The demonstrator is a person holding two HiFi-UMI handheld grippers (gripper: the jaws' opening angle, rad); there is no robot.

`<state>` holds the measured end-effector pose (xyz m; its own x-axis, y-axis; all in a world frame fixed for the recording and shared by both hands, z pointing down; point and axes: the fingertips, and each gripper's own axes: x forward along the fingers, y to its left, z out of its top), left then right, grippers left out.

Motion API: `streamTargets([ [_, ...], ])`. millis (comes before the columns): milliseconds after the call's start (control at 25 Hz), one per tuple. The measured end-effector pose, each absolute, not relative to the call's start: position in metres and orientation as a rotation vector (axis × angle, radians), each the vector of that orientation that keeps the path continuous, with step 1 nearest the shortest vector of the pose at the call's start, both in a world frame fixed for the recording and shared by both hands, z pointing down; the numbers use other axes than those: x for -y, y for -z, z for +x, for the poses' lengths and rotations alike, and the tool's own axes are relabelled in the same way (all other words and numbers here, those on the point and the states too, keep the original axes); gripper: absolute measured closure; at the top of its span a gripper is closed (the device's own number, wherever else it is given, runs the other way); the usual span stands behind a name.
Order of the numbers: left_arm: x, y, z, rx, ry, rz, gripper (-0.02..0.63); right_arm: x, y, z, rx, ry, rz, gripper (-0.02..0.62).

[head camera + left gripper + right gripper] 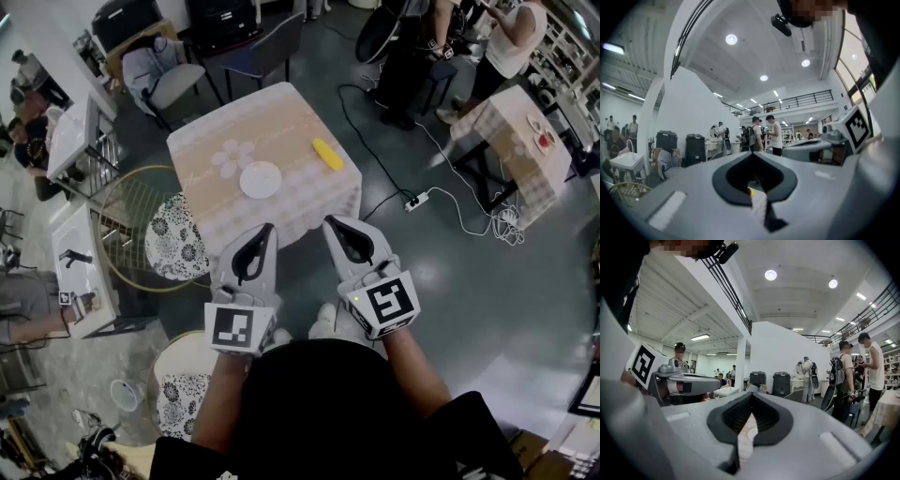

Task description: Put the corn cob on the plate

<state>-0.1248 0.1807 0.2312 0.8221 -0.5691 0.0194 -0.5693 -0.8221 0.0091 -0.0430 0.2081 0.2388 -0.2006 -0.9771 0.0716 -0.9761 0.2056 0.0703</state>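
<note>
The yellow corn cob lies on the right part of a small square table covered with a beige patterned cloth. An empty white plate sits left of it, nearer the table's front edge. Both grippers are held side by side in front of the table, short of its front edge and apart from the objects. My left gripper is shut with nothing in it, and so is my right gripper. In the left gripper view a sliver of the corn cob shows through the jaw gap. The plate shows through the gap in the right gripper view.
A floral stool and a round wicker chair stand left of the table. Behind it is a dark chair. A power strip with cables lies on the floor at the right. A second, checked table and standing people are at the far right.
</note>
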Motion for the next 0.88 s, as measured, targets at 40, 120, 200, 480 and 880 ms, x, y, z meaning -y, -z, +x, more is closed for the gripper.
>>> streamTargets([
  [40,-0.181,-0.23,-0.125,0.934,-0.023,2.984,0.598,-0.208,-0.237,-0.043,2.375,0.006,1.924,0.597],
  [120,-0.182,-0.229,-0.125,0.935,-0.019,2.982,0.598,-0.21,-0.235,-0.043,2.407,-0.002,1.928,0.597],
  [200,-0.184,-0.229,-0.124,0.934,-0.013,2.979,0.6,-0.212,-0.234,-0.043,2.415,0.003,1.929,0.597],
  [480,-0.19,-0.23,-0.116,0.942,-0.017,2.98,0.599,-0.216,-0.237,-0.034,2.41,0.013,1.925,0.595],
  [880,-0.19,-0.238,-0.107,1.02,-0.008,3.002,0.599,-0.219,-0.241,-0.01,2.436,0.013,1.901,0.595],
])
